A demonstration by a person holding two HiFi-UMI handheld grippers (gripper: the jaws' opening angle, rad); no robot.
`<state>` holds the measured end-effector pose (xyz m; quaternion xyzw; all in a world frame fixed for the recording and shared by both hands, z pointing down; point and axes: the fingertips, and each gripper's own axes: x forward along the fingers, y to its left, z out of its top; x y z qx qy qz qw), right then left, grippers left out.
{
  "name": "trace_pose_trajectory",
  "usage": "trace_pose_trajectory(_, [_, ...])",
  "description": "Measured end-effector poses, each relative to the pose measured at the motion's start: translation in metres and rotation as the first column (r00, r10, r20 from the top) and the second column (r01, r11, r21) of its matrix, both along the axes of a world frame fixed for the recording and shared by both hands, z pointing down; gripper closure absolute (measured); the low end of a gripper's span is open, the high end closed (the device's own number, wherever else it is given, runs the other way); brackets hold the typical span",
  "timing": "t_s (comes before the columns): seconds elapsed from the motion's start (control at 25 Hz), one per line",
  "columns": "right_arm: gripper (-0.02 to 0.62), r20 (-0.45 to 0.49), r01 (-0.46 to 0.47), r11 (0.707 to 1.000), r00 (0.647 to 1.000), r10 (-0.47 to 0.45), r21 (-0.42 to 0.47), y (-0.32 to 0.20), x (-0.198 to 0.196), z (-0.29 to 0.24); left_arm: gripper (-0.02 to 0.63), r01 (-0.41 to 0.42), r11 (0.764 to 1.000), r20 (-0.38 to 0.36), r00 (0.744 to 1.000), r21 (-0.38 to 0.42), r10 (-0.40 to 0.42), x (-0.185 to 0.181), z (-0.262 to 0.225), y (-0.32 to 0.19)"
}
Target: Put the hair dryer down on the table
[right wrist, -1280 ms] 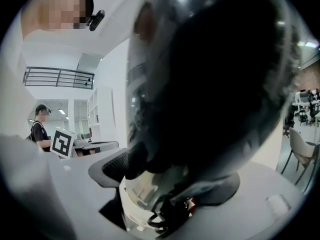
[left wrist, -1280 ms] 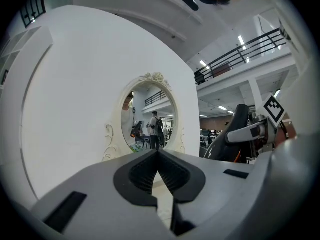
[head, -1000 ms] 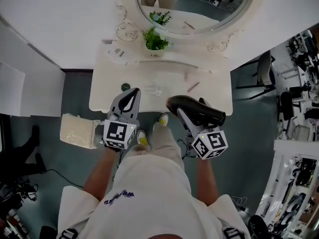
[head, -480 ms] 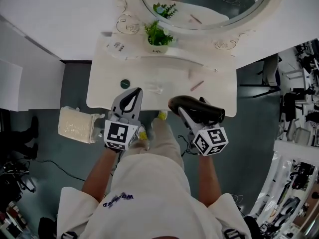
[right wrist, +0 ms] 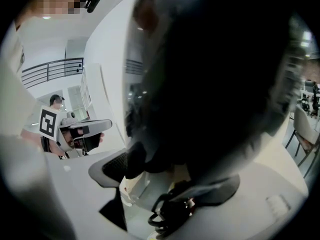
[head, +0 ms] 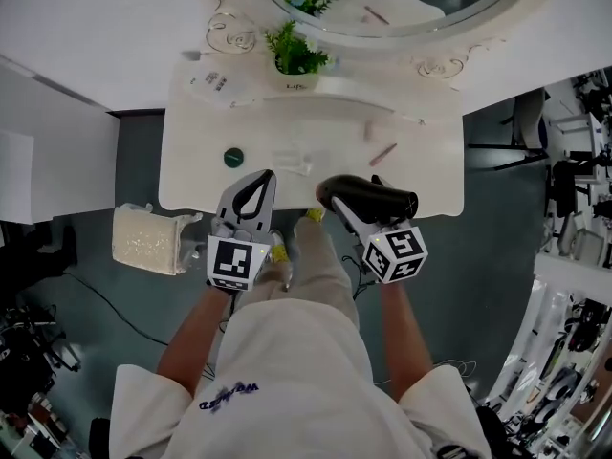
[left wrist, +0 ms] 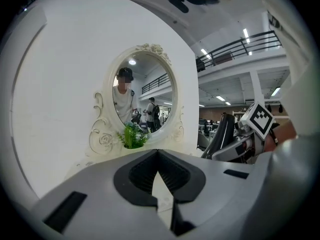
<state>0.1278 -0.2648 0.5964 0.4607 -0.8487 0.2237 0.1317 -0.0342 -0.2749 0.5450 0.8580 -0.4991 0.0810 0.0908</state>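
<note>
In the head view a black hair dryer (head: 375,198) hangs over the front edge of the white dressing table (head: 426,175), with my right gripper (head: 346,210) shut on it. The dryer's dark body (right wrist: 215,84) fills most of the right gripper view, and its coiled cord (right wrist: 167,214) dangles between the right gripper's (right wrist: 165,184) jaws. My left gripper (head: 261,180) hovers at the table's front edge, to the left of the dryer. Its fingertips meet, and nothing is between them in the left gripper (left wrist: 158,153) view.
An oval mirror (head: 382,8) and a small potted plant (head: 295,55) stand at the table's back. A dark green round lid (head: 230,157), a clear small item (head: 292,163) and two pink sticks (head: 382,153) lie on the top. A white bundle (head: 148,240) sits on the floor to the left and a chair (head: 521,127) to the right.
Both grippers have moved a little forward toward the table. The dryer now reaches over the table's front edge. The grip on it is unchanged.
</note>
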Motion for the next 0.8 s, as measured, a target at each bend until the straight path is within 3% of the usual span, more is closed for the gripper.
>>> trace_pose_trajectory(0.24, [0.178, -0.018, 0.013, 0.998, 1.0, -0.014, -0.055, -0.004, 0.0, 0.03, 0.598, -0.003, 1.0, 0.009, 1.0, 0.016, 0.003, 0.004, 0.01, -0.016])
trace_pose_trajectory(0.8, [0.178, -0.051, 0.021, 0.985, 0.998, -0.03, -0.169, -0.018, 0.002, 0.068, 0.598, 0.01, 0.999, -0.003, 1.0, -0.037, -0.01, 0.014, 0.04, -0.029])
